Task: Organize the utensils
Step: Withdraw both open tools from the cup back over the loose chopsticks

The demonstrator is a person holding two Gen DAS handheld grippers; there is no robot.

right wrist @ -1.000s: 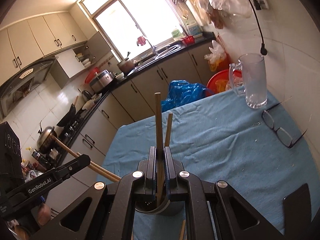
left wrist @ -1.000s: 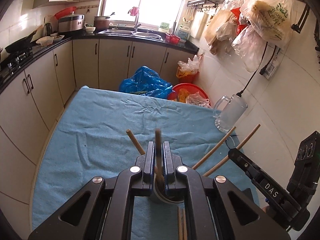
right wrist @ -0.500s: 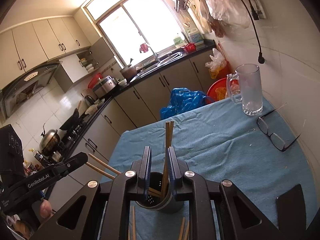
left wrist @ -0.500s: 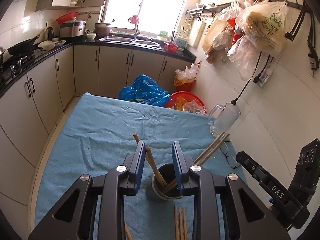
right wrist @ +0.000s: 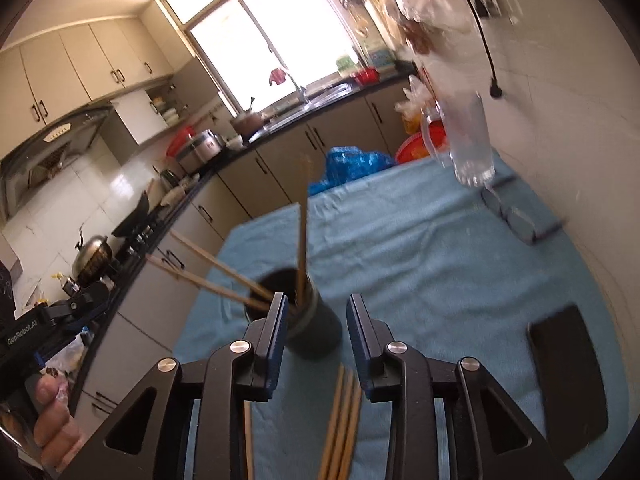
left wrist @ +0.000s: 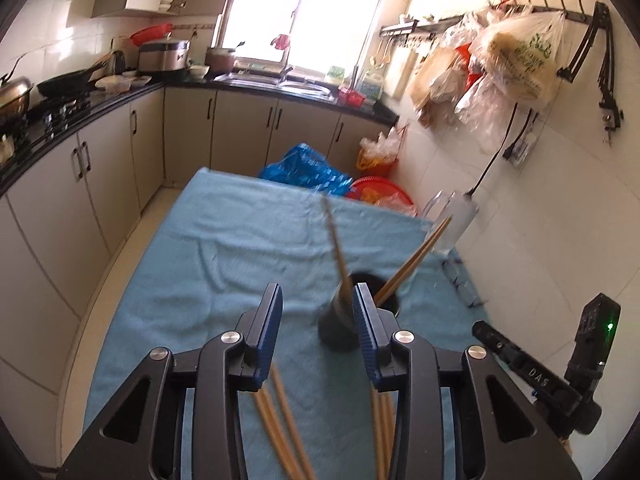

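A dark round utensil cup (left wrist: 340, 322) stands on the blue cloth (left wrist: 224, 264) and holds several wooden chopsticks (left wrist: 412, 260). It also shows in the right wrist view (right wrist: 316, 330), with chopsticks (right wrist: 302, 232) sticking up and leaning left. My left gripper (left wrist: 317, 322) is open and empty, just above and behind the cup. My right gripper (right wrist: 316, 330) is open and empty, with the cup between and beyond its fingers. Loose chopsticks (left wrist: 280, 428) lie on the cloth under the left gripper, and more chopsticks (right wrist: 340, 420) lie under the right one.
A glass mug (right wrist: 468, 140) stands at the table's far right by the wall, with eyeglasses (right wrist: 516, 216) beside it. A black phone (right wrist: 568, 368) lies on the right. Kitchen cabinets (left wrist: 60, 184) run along the left, and bags (left wrist: 308, 170) sit beyond the table.
Both grippers have opened and let go of their chopsticks, which now stand in the cup. Both have drawn back and up from the cup.
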